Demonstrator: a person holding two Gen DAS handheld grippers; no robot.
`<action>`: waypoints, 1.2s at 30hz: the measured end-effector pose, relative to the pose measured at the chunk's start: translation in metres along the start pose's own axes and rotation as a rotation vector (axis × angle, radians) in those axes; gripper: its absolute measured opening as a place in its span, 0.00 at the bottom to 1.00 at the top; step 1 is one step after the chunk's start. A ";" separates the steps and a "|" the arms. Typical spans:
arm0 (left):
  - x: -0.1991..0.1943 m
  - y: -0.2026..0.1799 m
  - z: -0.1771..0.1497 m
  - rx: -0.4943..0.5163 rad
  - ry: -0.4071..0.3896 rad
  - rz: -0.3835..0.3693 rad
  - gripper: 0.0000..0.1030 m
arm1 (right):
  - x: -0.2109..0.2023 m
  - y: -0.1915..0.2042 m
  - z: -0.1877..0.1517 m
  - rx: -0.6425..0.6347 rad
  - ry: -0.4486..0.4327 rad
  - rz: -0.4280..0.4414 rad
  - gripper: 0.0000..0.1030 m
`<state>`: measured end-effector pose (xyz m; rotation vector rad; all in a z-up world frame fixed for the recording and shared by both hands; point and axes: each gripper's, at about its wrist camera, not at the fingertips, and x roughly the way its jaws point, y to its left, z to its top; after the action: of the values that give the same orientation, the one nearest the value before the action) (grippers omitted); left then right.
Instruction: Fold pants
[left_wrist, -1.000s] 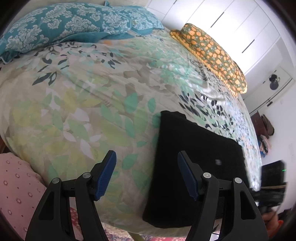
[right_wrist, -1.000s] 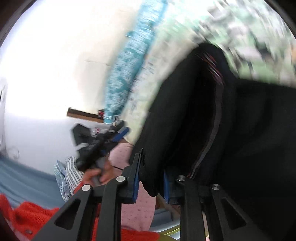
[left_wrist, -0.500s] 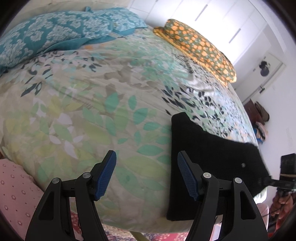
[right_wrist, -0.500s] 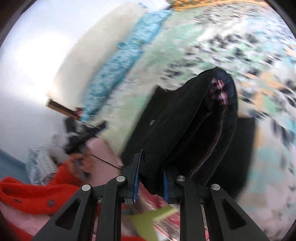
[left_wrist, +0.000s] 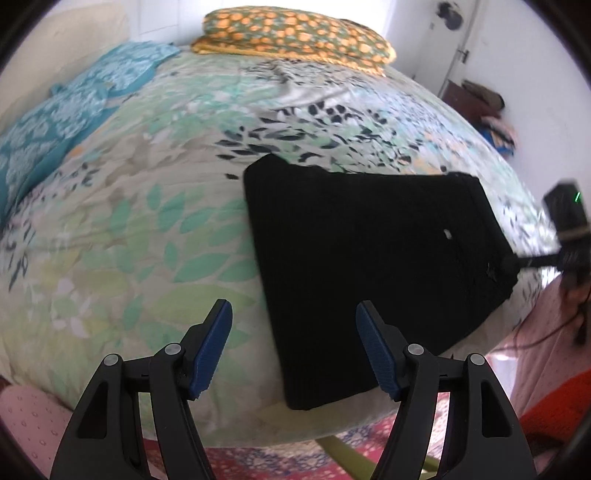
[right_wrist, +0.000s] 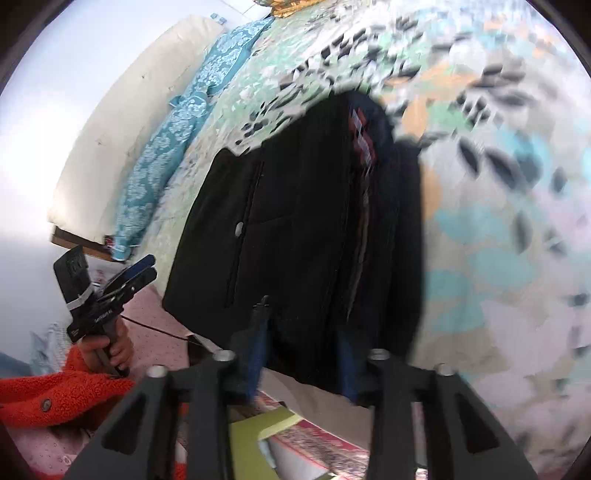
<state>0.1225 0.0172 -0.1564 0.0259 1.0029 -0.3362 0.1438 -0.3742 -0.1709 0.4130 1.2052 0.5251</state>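
Black pants (left_wrist: 369, 240) lie folded into a flat block near the front edge of the floral bedspread (left_wrist: 147, 221). My left gripper (left_wrist: 292, 310) hovers open over the bed's edge at the pants' near left corner, with nothing held. In the right wrist view the pants (right_wrist: 295, 221) show a pocket button and a striped inner waistband. My right gripper (right_wrist: 303, 354) straddles their near edge; its jaws are opening and the fabric sits loose between them. The left wrist view catches that right gripper (left_wrist: 517, 262) at the pants' right corner.
Teal pillows (left_wrist: 74, 110) lie at the back left and an orange patterned pillow (left_wrist: 295, 33) at the far end. A red sleeve (right_wrist: 55, 395) and a hand hold the left gripper (right_wrist: 140, 269). A patterned rug (left_wrist: 258, 458) and a green object (right_wrist: 258, 435) lie below the bed's edge.
The right gripper swung the held pants edge across and its jaws widened around the fabric. The left view rolled and shifted, so the pants sit wider and more central.
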 end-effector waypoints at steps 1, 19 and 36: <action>-0.001 -0.002 0.001 0.008 -0.007 0.002 0.70 | -0.011 0.008 0.008 -0.045 -0.036 -0.033 0.39; 0.032 -0.037 -0.012 0.115 0.108 0.055 0.76 | 0.039 0.041 0.070 -0.217 -0.106 -0.286 0.34; 0.033 -0.045 -0.011 0.126 0.127 0.114 0.79 | 0.032 0.072 -0.040 -0.251 -0.028 -0.378 0.36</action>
<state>0.1169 -0.0323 -0.1838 0.2194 1.0999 -0.2958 0.1025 -0.2965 -0.1675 -0.0240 1.1389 0.3356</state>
